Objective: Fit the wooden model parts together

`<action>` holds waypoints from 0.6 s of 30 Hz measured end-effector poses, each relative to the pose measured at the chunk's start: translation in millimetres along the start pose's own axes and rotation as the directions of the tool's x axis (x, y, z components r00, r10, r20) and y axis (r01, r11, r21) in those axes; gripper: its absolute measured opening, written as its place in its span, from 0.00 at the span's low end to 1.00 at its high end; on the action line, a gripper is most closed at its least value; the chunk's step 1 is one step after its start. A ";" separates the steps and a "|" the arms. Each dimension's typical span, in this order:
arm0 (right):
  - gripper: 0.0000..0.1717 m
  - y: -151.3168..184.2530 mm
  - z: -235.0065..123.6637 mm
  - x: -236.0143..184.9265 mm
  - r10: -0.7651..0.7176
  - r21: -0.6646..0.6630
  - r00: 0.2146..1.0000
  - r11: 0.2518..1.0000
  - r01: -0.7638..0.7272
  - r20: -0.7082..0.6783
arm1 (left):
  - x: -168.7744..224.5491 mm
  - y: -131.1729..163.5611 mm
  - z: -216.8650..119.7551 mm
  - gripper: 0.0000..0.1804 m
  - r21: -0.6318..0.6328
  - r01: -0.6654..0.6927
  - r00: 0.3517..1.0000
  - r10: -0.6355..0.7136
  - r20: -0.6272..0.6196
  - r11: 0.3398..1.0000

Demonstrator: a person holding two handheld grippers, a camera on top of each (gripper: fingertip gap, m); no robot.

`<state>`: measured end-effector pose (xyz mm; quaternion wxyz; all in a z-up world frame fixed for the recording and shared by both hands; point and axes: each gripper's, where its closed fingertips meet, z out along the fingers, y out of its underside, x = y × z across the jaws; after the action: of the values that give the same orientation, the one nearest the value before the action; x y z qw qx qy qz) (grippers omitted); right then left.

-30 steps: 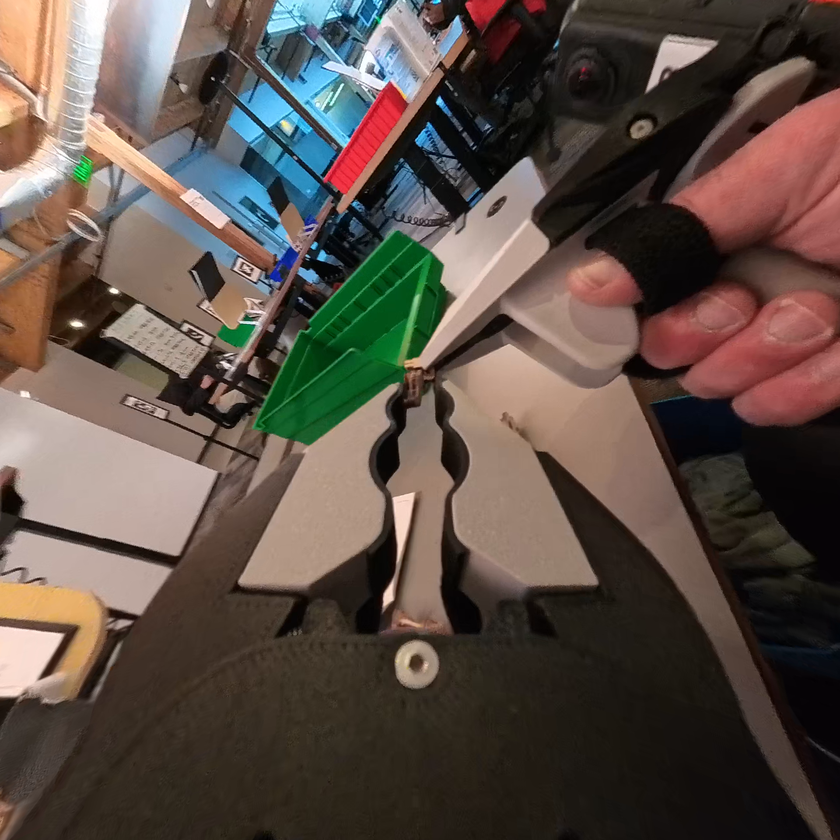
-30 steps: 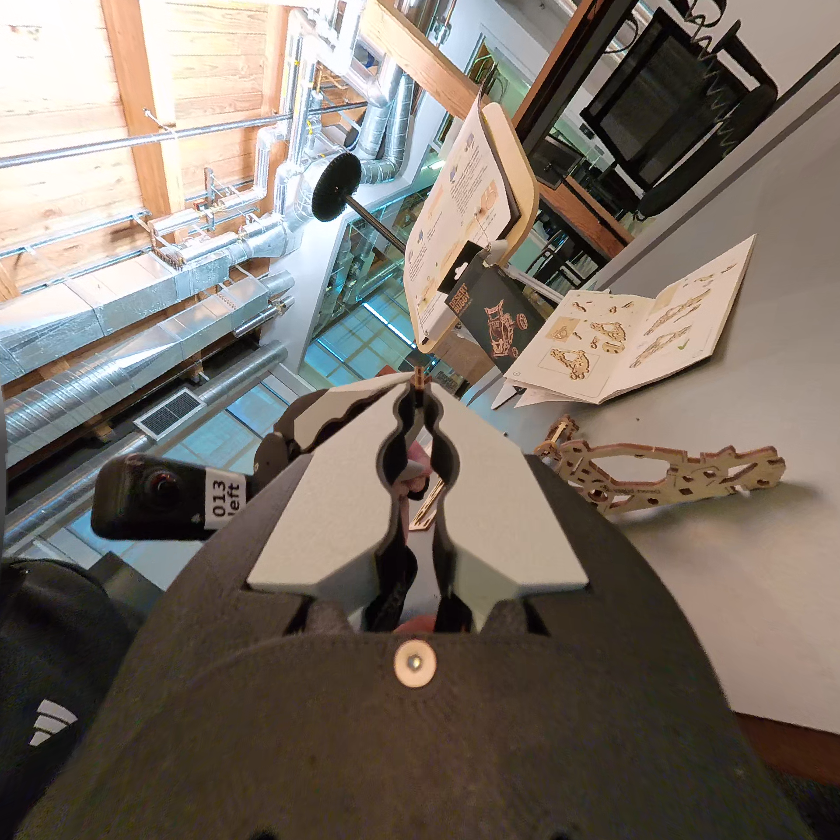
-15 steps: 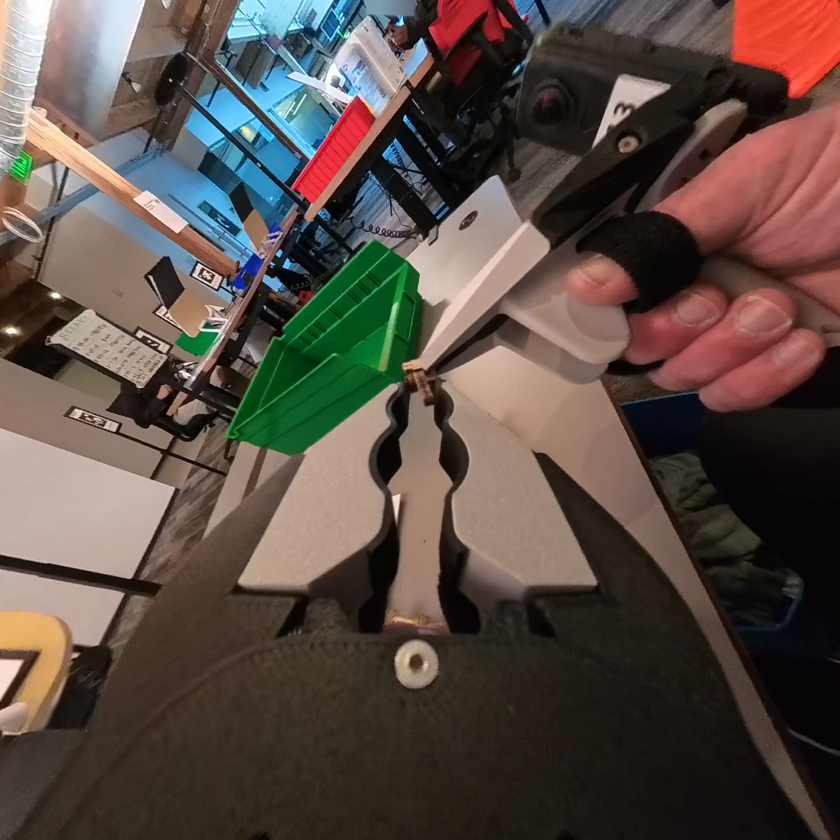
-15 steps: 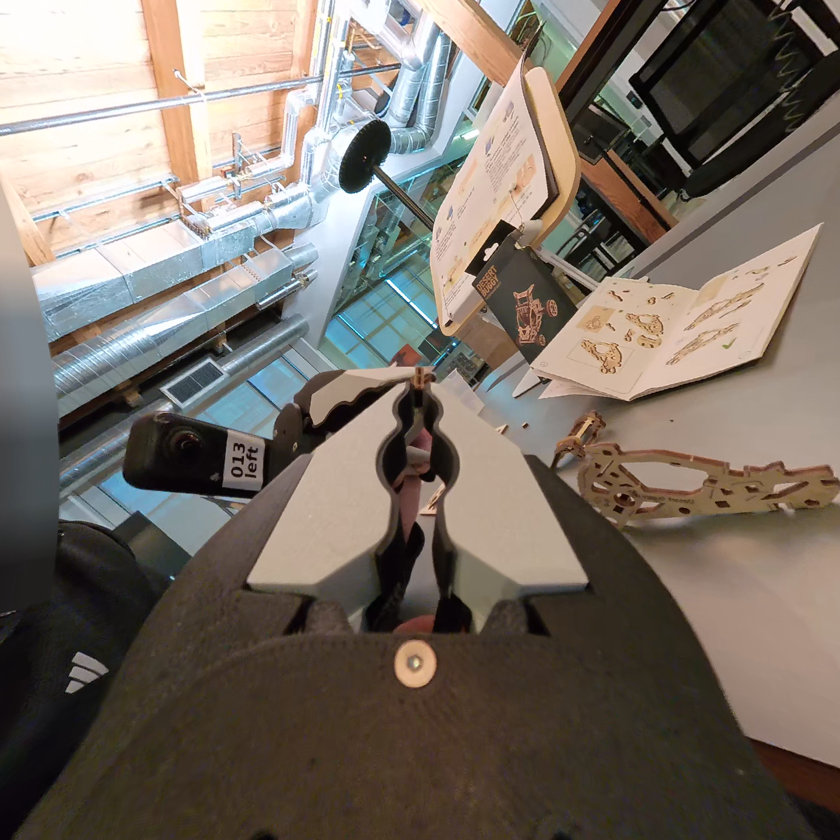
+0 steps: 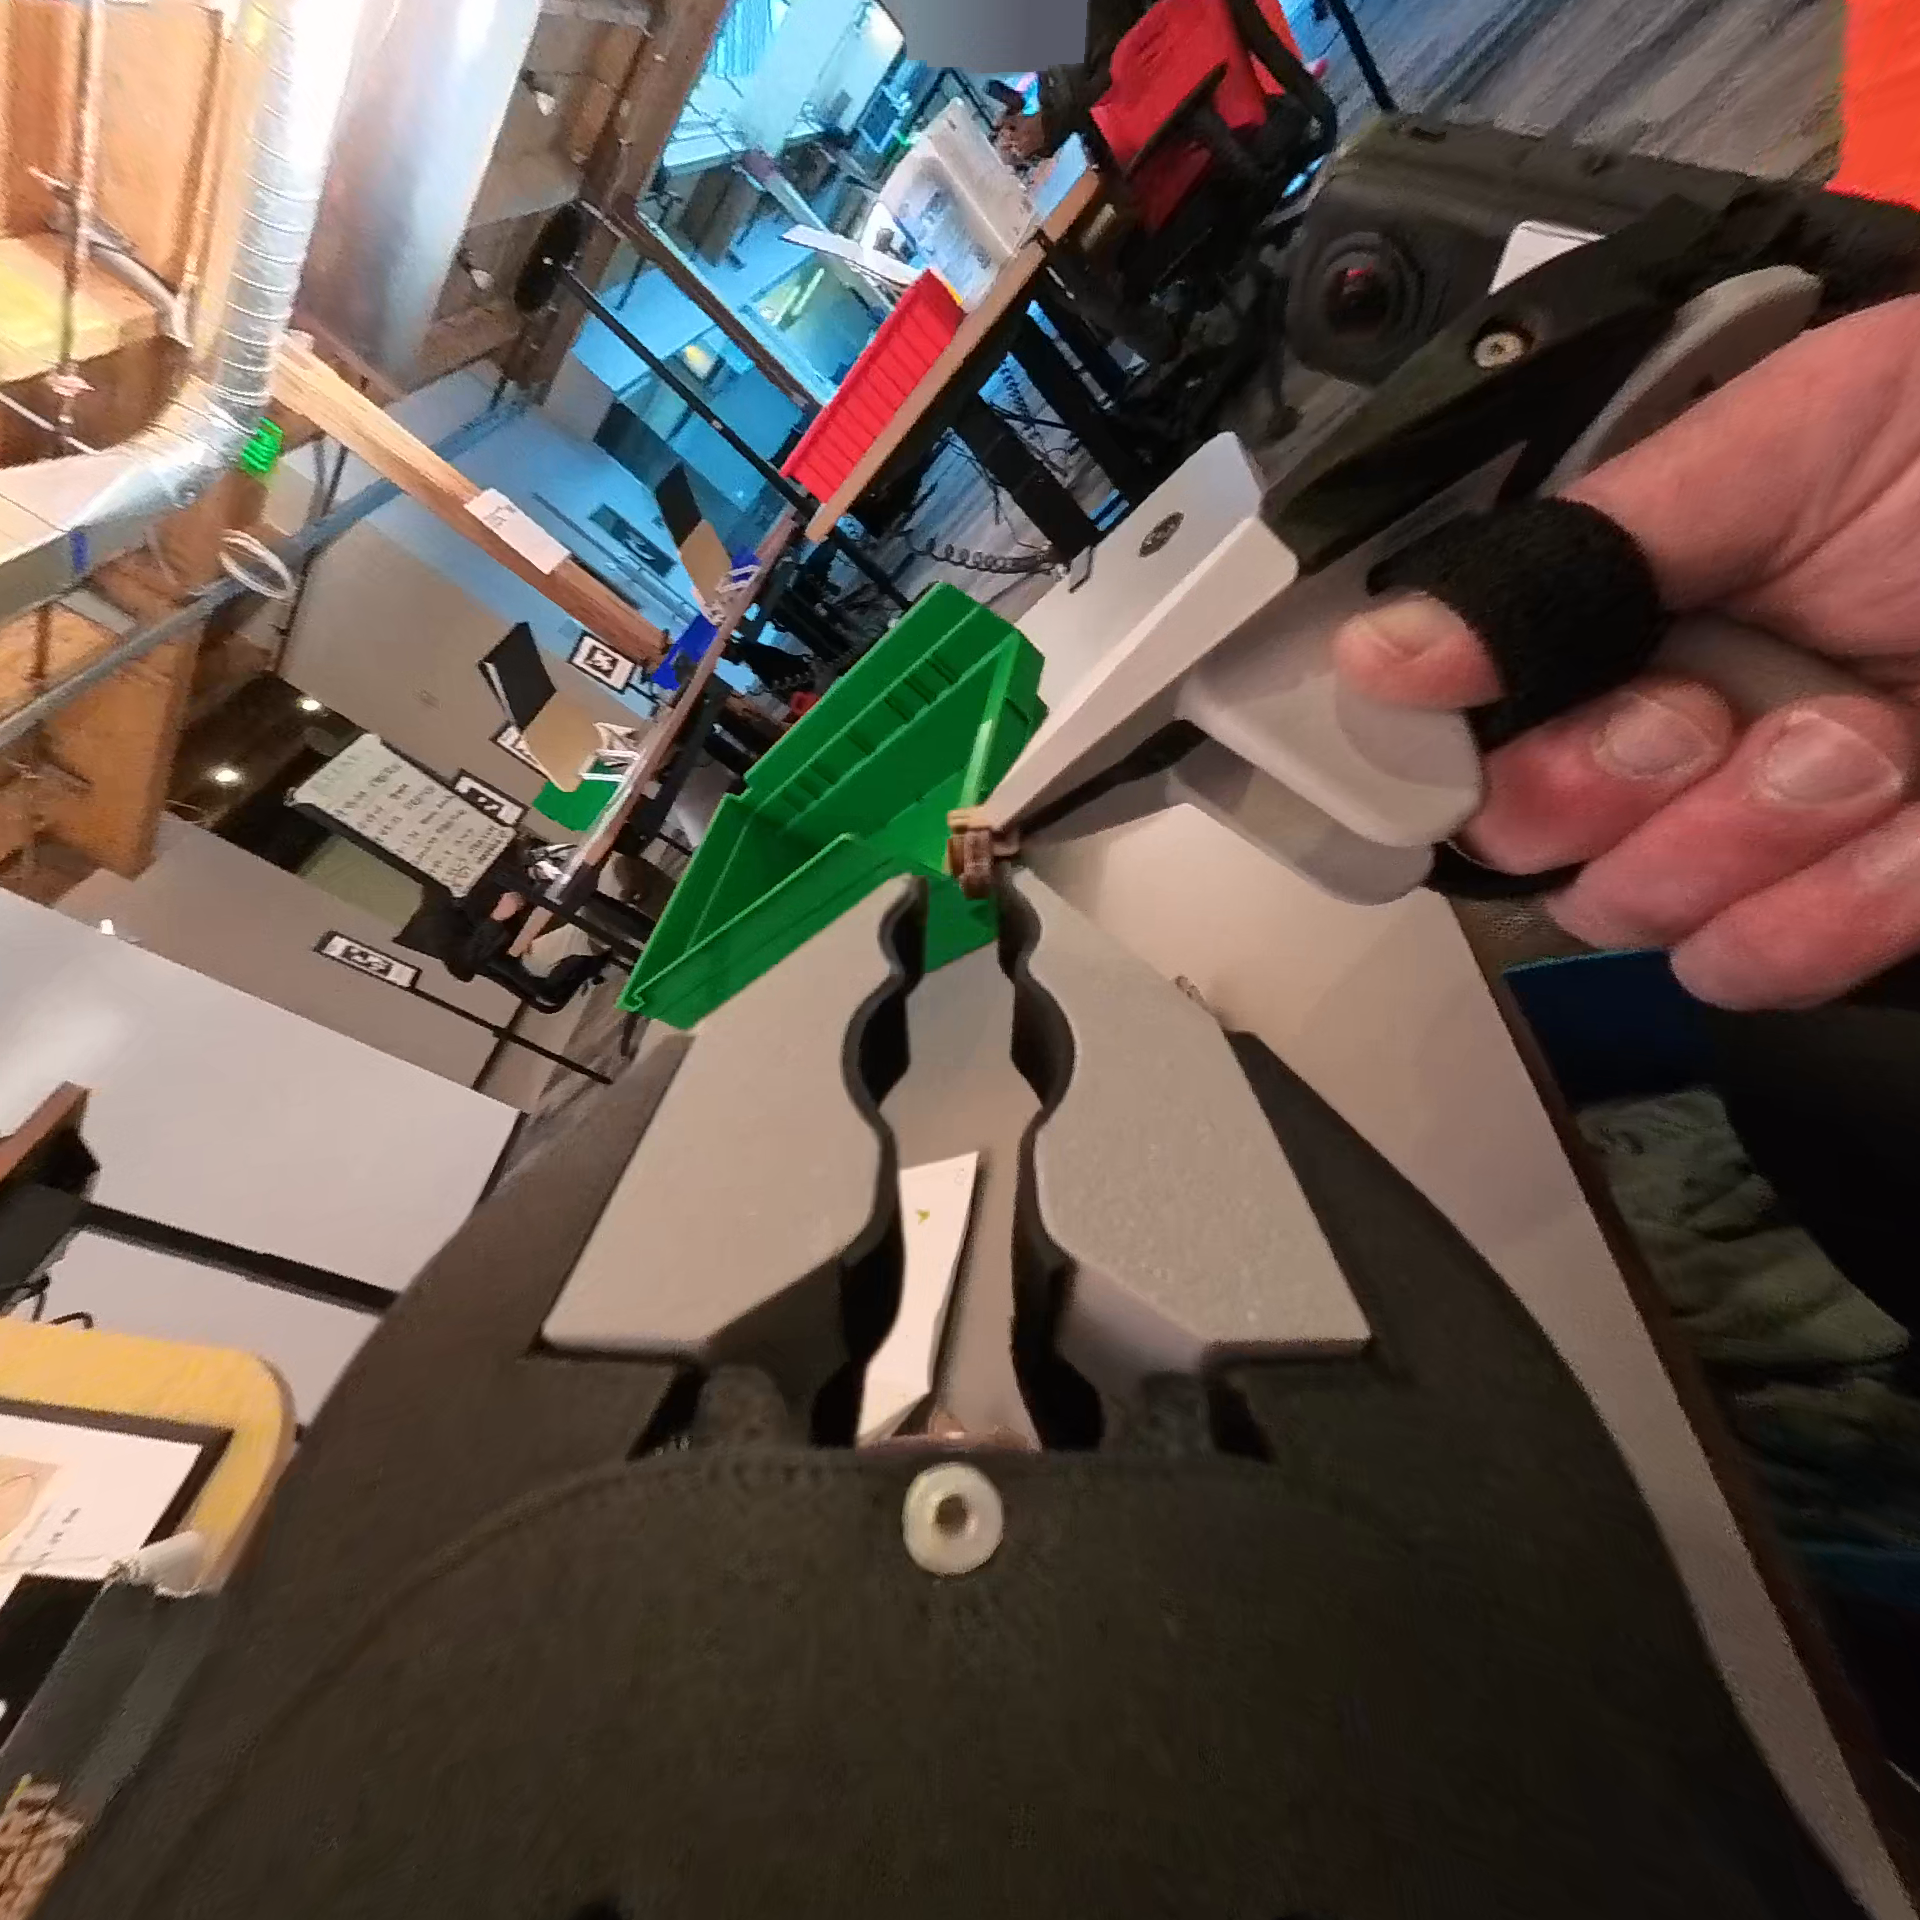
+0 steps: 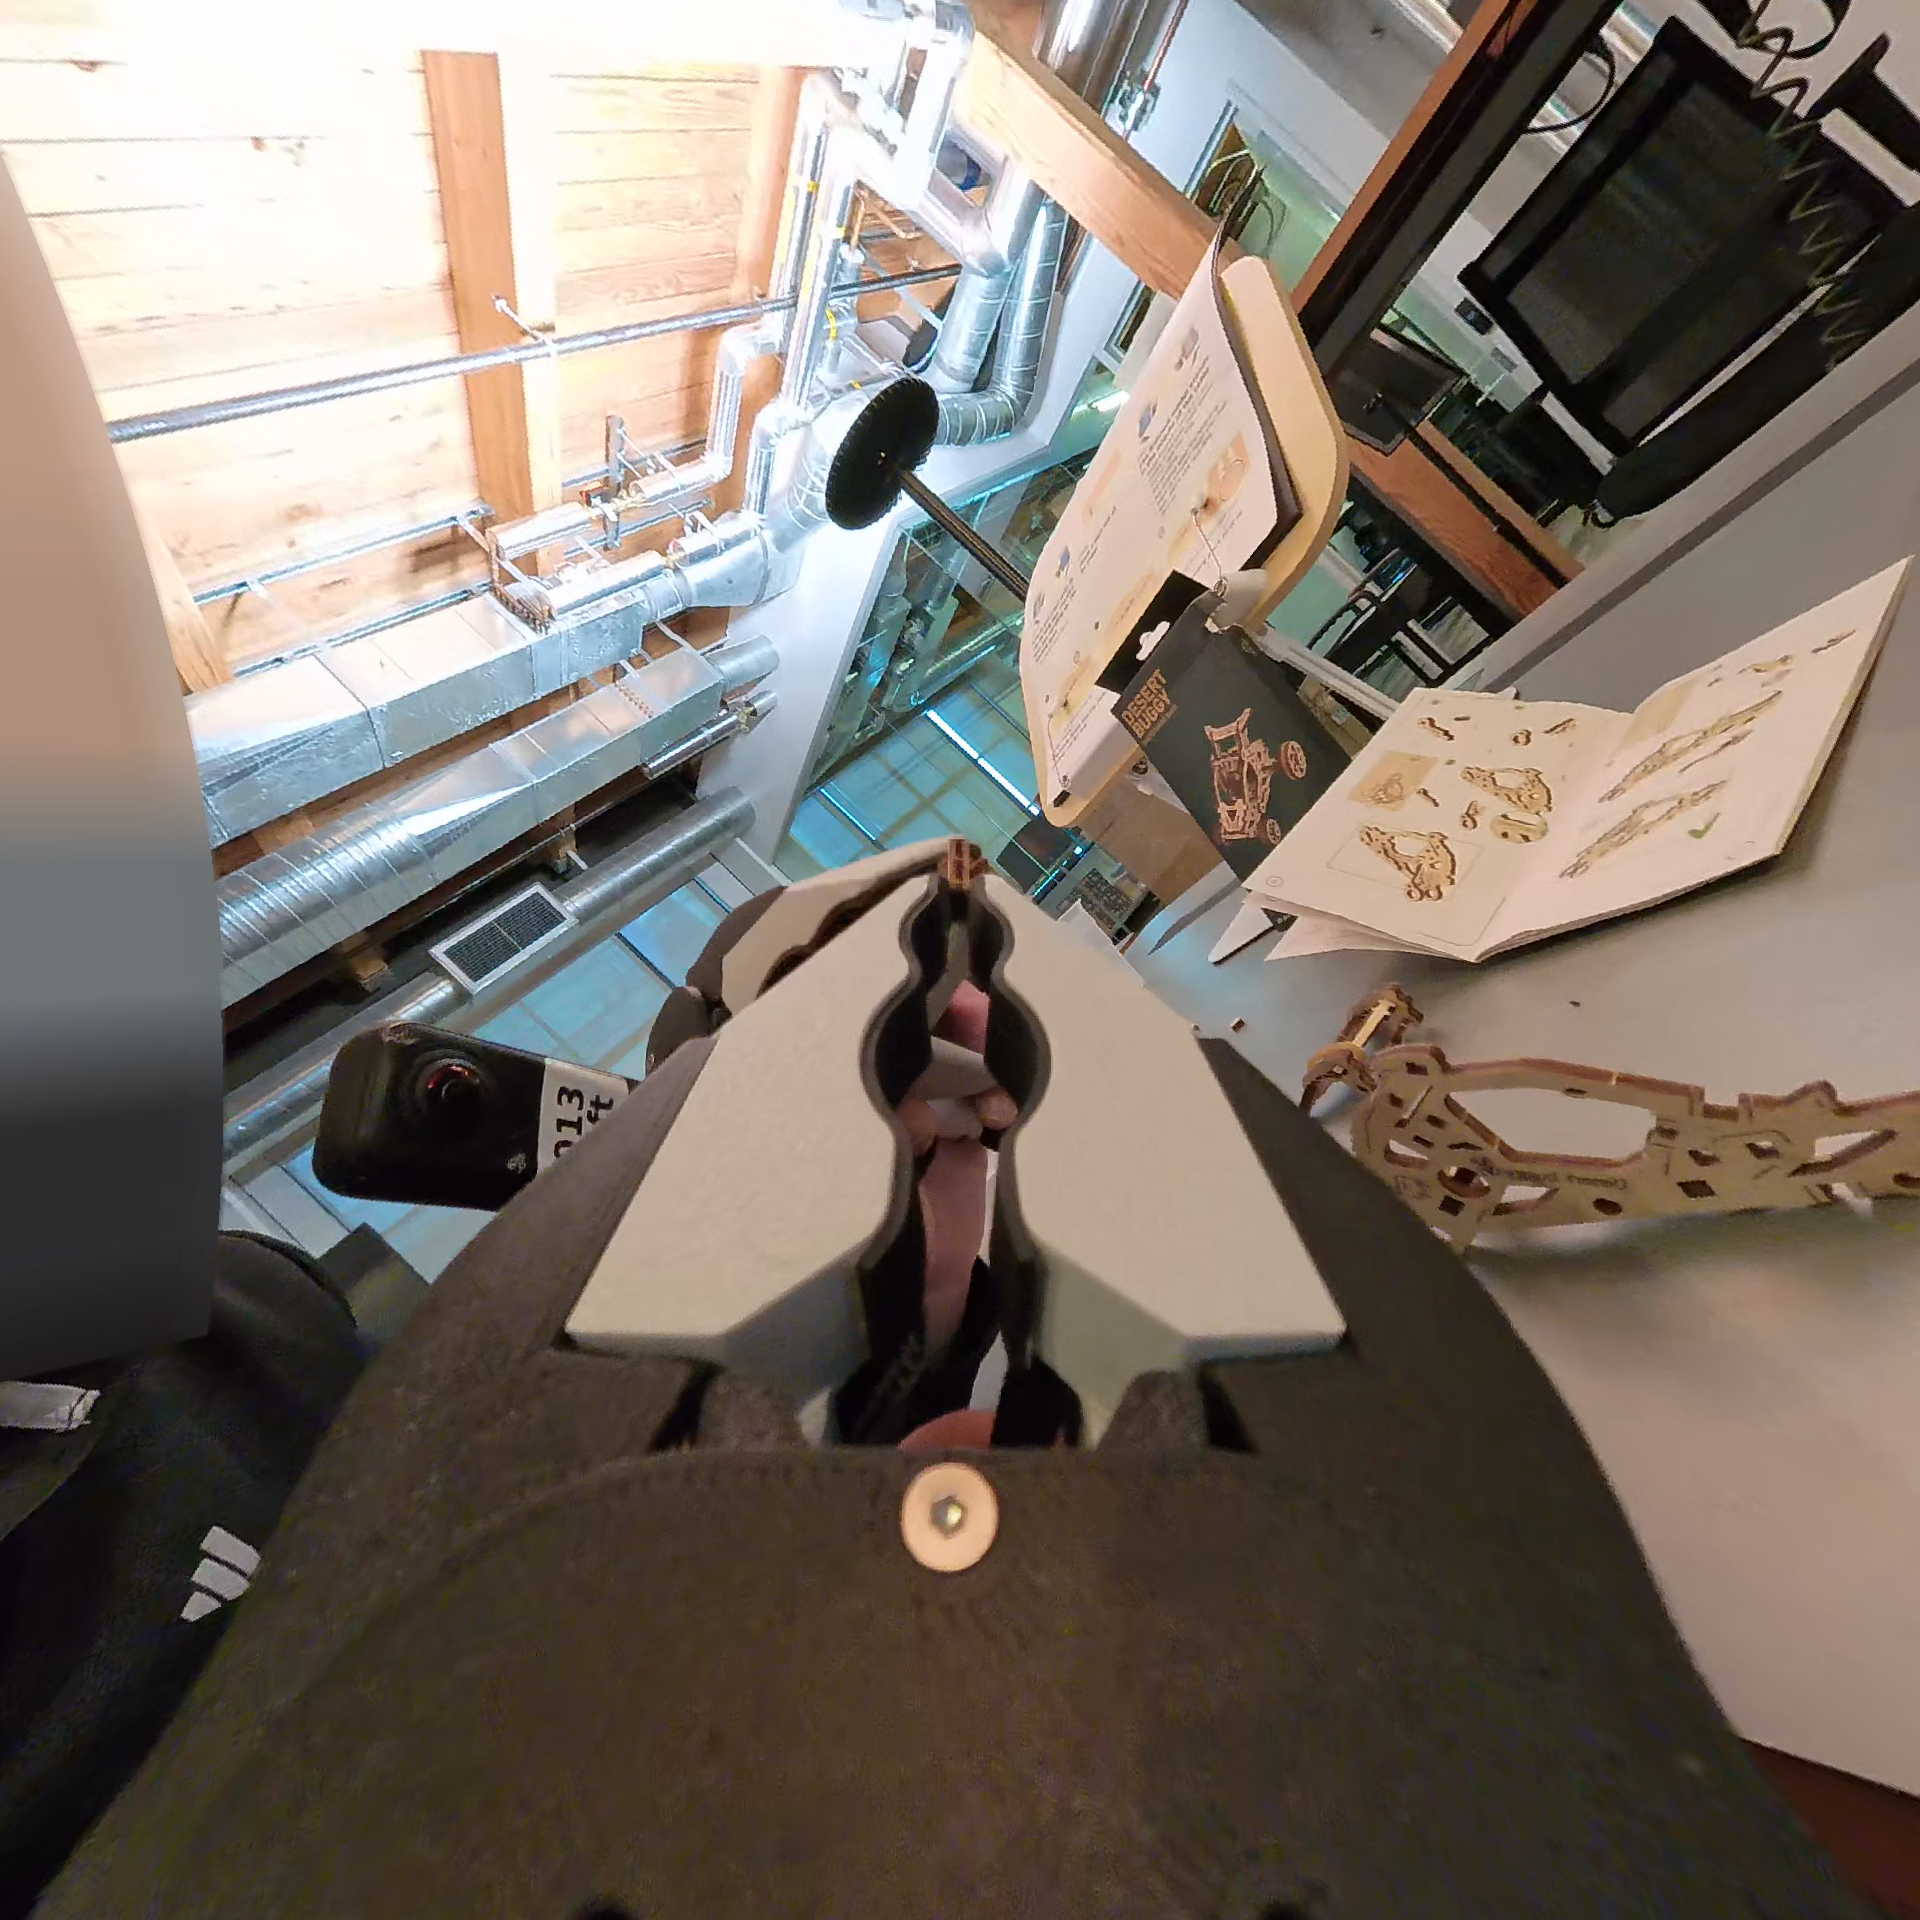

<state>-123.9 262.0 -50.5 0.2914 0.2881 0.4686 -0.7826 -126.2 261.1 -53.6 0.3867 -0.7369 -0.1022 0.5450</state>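
We see our right gripper (image 6: 961, 871) clamped on a small wooden model part (image 5: 977, 854), holding it in the air just at the tips of our left gripper (image 5: 956, 894), whose fingers stand slightly apart with nothing pressed between them. The wooden chassis frame (image 6: 1621, 1148) lies on the grey table (image 6: 1662, 1455) beside the open instruction booklet (image 6: 1558, 790)

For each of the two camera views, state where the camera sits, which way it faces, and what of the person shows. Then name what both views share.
Left wrist view: on the left gripper, facing the green bin; a hand shows.
Right wrist view: on the right gripper, facing ceiling ducts, the open booklet and wooden frame at right.
Shared: the small wooden part, pinched by the right gripper.
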 end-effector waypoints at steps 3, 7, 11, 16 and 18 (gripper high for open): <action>0.01 -0.2 -0.1 -0.2 0.005 0.003 1.000 1.000 -0.005 0.004 | 1.2 -0.3 0.2 0.06 0.000 -0.020 1.000 0.020 0.001 1.000; 0.01 -0.3 -0.3 -0.3 0.004 0.003 1.000 1.000 -0.004 0.002 | 2.8 -0.3 0.7 0.03 -0.009 -0.039 0.999 0.039 0.006 0.999; 0.01 0.0 -0.8 -0.4 0.008 0.003 1.000 1.000 -0.008 0.001 | 5.2 -0.8 0.6 0.00 -0.019 -0.078 0.997 0.078 0.010 0.997; 0.01 0.2 -1.0 1.1 0.013 0.003 1.000 1.000 -0.013 -0.006 | 5.4 0.7 1.5 0.00 -0.019 -0.080 0.997 0.080 0.000 0.997; 0.00 -0.5 -1.1 1.6 0.010 0.005 1.000 1.000 -0.010 -0.011 | 4.1 1.1 1.9 0.01 -0.015 -0.063 0.998 0.063 0.002 0.998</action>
<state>-125.1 262.9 -51.8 0.2919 0.2956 0.4668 -0.7807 -126.6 263.6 -57.5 0.3637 -0.7420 -0.0832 0.5570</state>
